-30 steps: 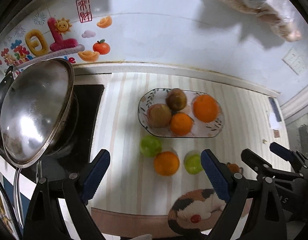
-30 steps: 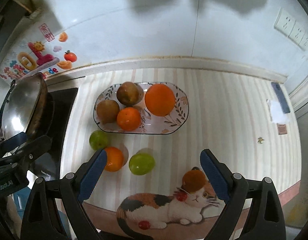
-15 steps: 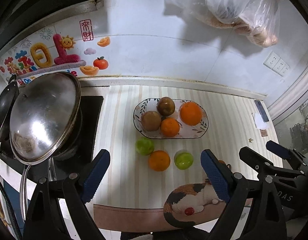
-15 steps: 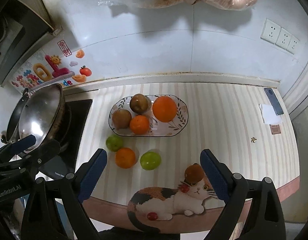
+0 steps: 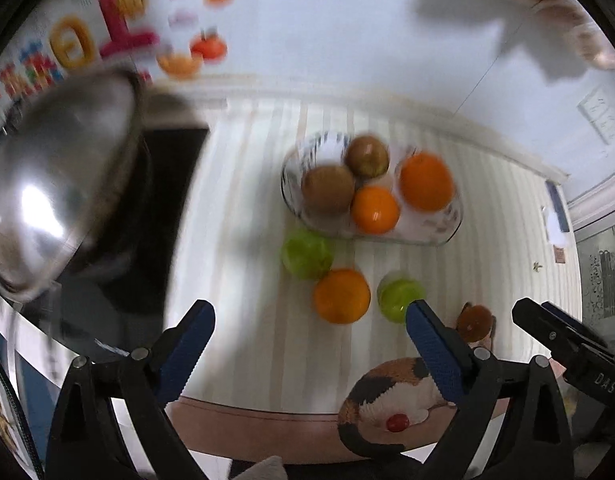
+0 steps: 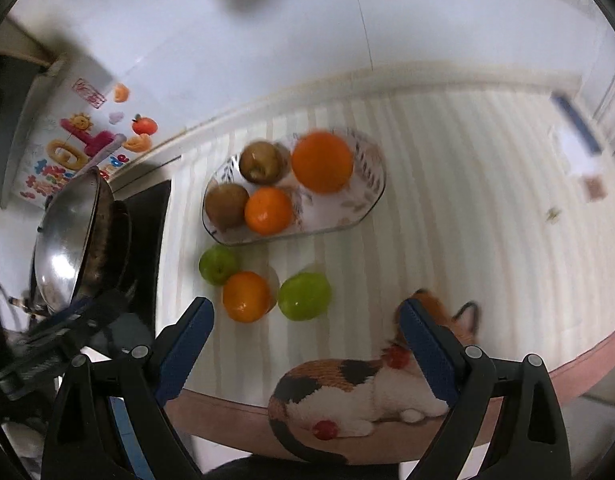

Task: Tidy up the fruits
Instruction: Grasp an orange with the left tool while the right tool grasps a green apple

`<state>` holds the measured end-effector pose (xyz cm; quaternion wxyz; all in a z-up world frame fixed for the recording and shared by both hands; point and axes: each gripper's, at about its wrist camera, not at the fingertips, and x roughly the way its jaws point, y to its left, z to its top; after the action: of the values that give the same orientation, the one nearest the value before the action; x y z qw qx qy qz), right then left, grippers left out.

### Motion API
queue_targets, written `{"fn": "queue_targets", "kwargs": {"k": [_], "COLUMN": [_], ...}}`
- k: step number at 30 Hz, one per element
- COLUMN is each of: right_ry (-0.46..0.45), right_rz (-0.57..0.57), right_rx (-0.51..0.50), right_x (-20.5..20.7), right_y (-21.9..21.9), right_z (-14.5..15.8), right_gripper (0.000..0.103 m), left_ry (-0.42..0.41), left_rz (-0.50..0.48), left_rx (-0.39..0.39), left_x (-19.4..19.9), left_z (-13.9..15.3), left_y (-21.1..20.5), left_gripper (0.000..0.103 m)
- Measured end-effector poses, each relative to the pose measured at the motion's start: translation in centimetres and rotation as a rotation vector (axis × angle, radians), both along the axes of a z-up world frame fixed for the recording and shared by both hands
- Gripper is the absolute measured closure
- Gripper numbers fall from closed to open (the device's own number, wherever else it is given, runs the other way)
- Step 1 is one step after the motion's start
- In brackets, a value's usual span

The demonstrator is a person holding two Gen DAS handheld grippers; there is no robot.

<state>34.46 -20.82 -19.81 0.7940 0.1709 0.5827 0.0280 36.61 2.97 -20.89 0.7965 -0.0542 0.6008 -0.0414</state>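
An oval glass plate [image 5: 447,232] [image 6: 367,184] on the striped counter holds two oranges and two brownish fruits. In front of it lie a green apple [image 5: 307,254] [image 6: 218,264], an orange [image 5: 341,296] [image 6: 247,296] and a second green apple [image 5: 401,294] [image 6: 305,296]. My left gripper [image 5: 307,311] hangs above the counter just short of the loose orange. Its jaws are opening and nothing is between them. My right gripper [image 6: 304,306] hovers over the near green apple, jaws wide but closing, touching nothing. The picture is blurred by motion.
A wok under a steel lid [image 5: 55,184] [image 6: 63,248] sits on the black hob at the left. A cat-print mat [image 5: 391,400] [image 6: 347,392] lies along the counter's front edge. A phone [image 5: 555,208] lies at the far right. Each gripper shows at the edge of the other's view.
Both grippers drew back from the counter half a second ago and have since dropped close to the loose fruit again. The right view has tilted. No fruit has moved.
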Motion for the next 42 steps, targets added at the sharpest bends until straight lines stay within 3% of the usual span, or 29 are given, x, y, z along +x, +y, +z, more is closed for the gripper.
{"fn": "queue_targets", "kwargs": {"k": [2, 7, 12, 14, 16, 22, 27, 29, 30, 31, 39, 42], "right_ry": [0.049, 0.113, 0.162, 0.186, 0.205, 0.28, 0.337, 0.348, 0.359, 0.349, 0.341, 0.341], "right_rz": [-0.02, -0.06, -0.094, -0.11, -0.119, -0.155, -0.175, -0.164, -0.138, -0.114, 0.25, 0.273], "right_rx": [0.038, 0.082, 0.124, 0.144, 0.174, 0.264, 0.334, 0.34, 0.288, 0.255, -0.053, -0.09], "right_x": [0.4, 1.1, 2.2, 2.6, 2.9, 3.9, 5.3, 6.0, 6.4, 6.6, 4.1, 2.9], "right_y": [-0.7, -1.8, -2.5, -2.5, -2.4, -1.4, 0.5, 1.6, 2.5, 3.1, 7.5, 7.6], "right_z": [-2.5, -6.6, -9.4, -10.6, -11.7, -14.9, -17.8, -18.7, -19.0, -18.9, -17.0, -17.3], "right_gripper": [0.02, 0.022, 0.022, 0.022, 0.022, 0.022, 0.022, 0.029, 0.041, 0.042, 0.042, 0.042], "left_ry": [0.08, 0.226, 0.342, 0.357, 0.362, 0.313, 0.339, 0.338, 0.338, 0.338, 0.353, 0.346], "left_rz": [0.035, 0.104, 0.089, 0.079, 0.065, 0.066, 0.11, 0.119, 0.123, 0.124, 0.084, 0.067], "left_rx": [-0.05, -0.141, -0.129, -0.125, -0.103, -0.055, -0.056, -0.063, -0.062, -0.06, -0.064, -0.047], "left_x": [1.0, 3.6, 5.7, 5.9, 5.7, 3.4, 0.9, 0.4, 0.1, 0.0, -1.6, -1.7], "left_z": [-2.7, -8.4, -13.4, -14.5, -15.2, -14.6, -14.8, -14.8, -14.8, -14.8, -14.6, -14.9], "left_y": [-0.1, -1.2, -3.2, -3.7, -4.1, -3.1, -0.8, -0.4, -0.3, -0.2, 0.6, 0.2], "left_gripper": [0.005, 0.005, 0.006, 0.013, 0.04, 0.04, 0.04, 0.04, 0.04, 0.04, 0.04, 0.04]}}
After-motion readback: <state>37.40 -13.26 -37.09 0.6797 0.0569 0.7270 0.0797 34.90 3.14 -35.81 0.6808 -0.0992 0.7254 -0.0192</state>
